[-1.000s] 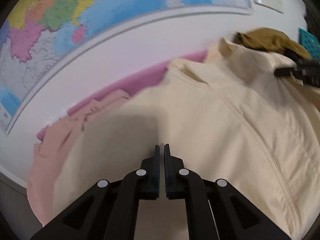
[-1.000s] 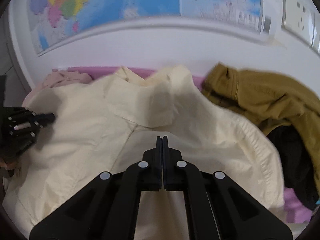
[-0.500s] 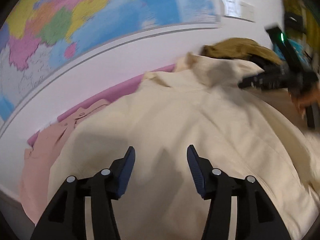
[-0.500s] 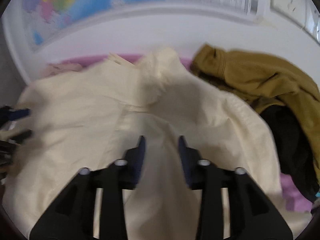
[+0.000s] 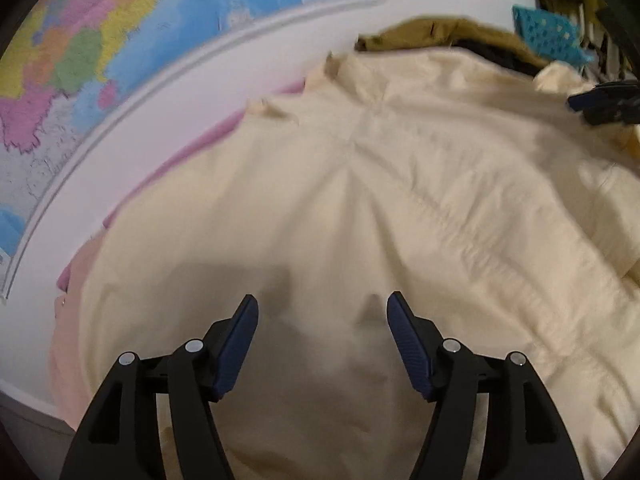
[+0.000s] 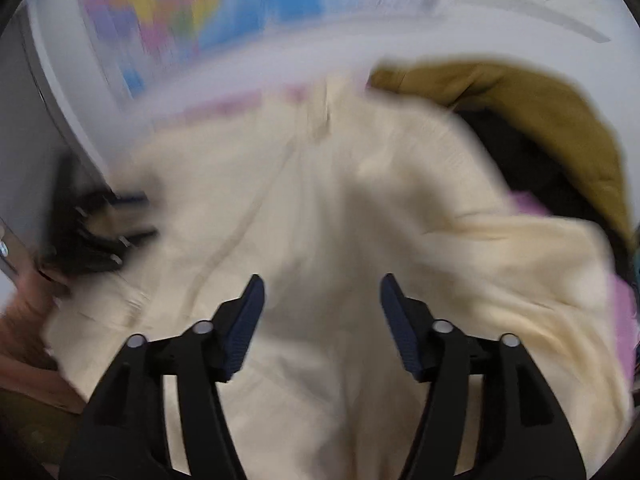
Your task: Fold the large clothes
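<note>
A large cream shirt [image 5: 400,200] lies spread over the pink surface, collar towards the wall. My left gripper [image 5: 322,312] hovers over its near part, jaws opening, with nothing between the blue pads. The right wrist view is blurred: my right gripper [image 6: 322,292] is above the same cream shirt [image 6: 340,220], its jaws also opening and empty. The right gripper [image 5: 600,100] also shows at the right edge of the left wrist view. At the left of the right wrist view, the left gripper [image 6: 100,236] is seen beside a hand [image 6: 24,320].
An olive garment [image 6: 540,104] and a dark one [image 6: 528,152] lie heaped at the right of the shirt. A pale pink garment [image 5: 68,340] sits at its left. A wall map [image 5: 120,40] hangs behind. A teal item [image 5: 548,32] is at the far right.
Both grippers went from shut to open. The right one swept sideways over the shirt and its view has blurred. The left one shifted too, and more of the shirt shows.
</note>
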Demonstrator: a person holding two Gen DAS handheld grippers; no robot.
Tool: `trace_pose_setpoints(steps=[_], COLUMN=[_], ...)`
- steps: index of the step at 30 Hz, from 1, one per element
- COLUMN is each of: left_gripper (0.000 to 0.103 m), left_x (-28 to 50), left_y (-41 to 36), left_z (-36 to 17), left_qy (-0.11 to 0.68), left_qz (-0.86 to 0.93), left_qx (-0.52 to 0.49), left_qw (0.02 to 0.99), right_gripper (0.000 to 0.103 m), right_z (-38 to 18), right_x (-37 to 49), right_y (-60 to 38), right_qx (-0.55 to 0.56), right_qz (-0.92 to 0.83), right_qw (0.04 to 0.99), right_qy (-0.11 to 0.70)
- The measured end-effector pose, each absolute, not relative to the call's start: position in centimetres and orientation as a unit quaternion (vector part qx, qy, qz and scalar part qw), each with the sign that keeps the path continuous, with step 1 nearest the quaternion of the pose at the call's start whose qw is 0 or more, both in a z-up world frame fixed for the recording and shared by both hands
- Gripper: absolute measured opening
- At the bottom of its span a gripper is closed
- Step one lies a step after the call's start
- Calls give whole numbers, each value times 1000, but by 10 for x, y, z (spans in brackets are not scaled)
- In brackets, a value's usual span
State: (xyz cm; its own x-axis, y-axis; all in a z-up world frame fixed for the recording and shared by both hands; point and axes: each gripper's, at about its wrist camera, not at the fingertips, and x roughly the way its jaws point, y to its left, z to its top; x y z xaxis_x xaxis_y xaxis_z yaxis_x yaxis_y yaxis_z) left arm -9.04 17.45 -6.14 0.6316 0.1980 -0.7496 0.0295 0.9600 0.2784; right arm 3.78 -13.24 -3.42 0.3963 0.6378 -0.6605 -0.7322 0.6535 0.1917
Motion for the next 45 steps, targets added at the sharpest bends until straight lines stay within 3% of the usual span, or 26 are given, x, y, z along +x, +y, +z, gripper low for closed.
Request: trace_pose_setpoints(steps=[3, 6, 10, 14, 15, 16, 17, 18, 19, 21, 25, 28, 35, 40, 44, 45], left_gripper=[67, 67, 67, 68, 68, 68, 68, 68, 68, 68, 68, 68, 68, 68, 68, 68], left_x=[-97, -94, -86, -73, -69, -66, -62, -58, -54, -44, -30, -19, -2, -6, -18, -22], left_y=[172, 168, 150, 125, 119, 115, 110, 106, 103, 95, 83, 72, 61, 71, 91, 96], left_z=[-42, -24, -10, -10, -11, -11, -13, -14, -16, -17, -17, -16, -19, -14, -9, -9], left_qy=[403, 379, 360, 362, 365, 367, 370, 374, 376, 382, 388, 388, 393, 384, 373, 371], left_qz=[46, 24, -1, -14, -18, -20, -21, -22, -25, -34, -51, -68, -109, -118, -113, -110], left_qx=[122, 92, 74, 85, 88, 91, 95, 96, 96, 93, 91, 85, 55, 30, -1, -6], left_qw=[906, 920, 930, 928, 926, 925, 924, 922, 921, 919, 916, 915, 911, 915, 921, 922], right_gripper=[72, 74, 83, 82, 77, 54, 41, 19, 11, 8, 8, 8, 10, 17, 32, 43], right_z=[-13, -19, -53, -87, -89, -91, -91, -91, -82, -59, 21, 74, 110, 121, 114, 111], right_x=[23, 25, 37, 34, 32, 32, 33, 37, 37, 43, 48, 47, 24, 10, 10, 10], right_y=[-200, -264, -330, -339, -339, -341, -344, -344, -351, -353, -358, -326, -236, -156, -71, -57], right_qx=[-11, 28, 33, 37, 30, 31, 36, 47, 62, 65, 45, -36, -165, -243, -330, -349], right_qz=[362, 293, 209, 224, 230, 234, 242, 253, 265, 272, 283, 299, 350, 385, 394, 389], right_qw=[872, 897, 897, 877, 876, 875, 870, 867, 868, 876, 897, 894, 852, 818, 771, 765], right_qy=[328, 329, 387, 423, 424, 424, 427, 426, 414, 393, 336, 331, 352, 352, 376, 376])
